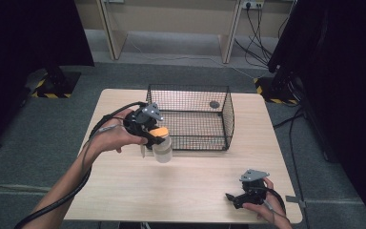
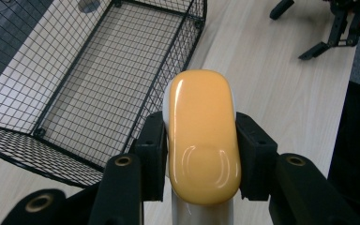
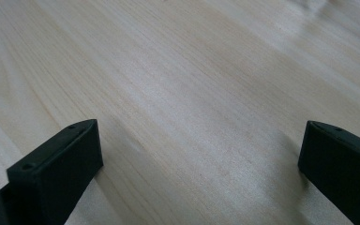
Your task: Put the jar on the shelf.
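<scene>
A pale bottle (image 1: 162, 149) with an orange cap (image 1: 160, 131) hangs above the table, just in front of the black wire basket (image 1: 226, 119). My left gripper (image 1: 156, 136) is shut on it, its pads (image 2: 152, 154) pressing both sides of the cap (image 2: 204, 136). In the left gripper view the basket (image 2: 33, 133) lies ahead and to the left, below the bottle. My right gripper (image 1: 232, 199) rests low at the table's front right, jaws wide open over bare wood, one fingertip (image 3: 68, 154) at each side of its own view.
The wooden table (image 1: 190, 176) has free room in the middle and on the right. A small grey round thing (image 1: 214, 104) lies at the basket's far right. Dark curtains, desk legs and cables stand beyond the table.
</scene>
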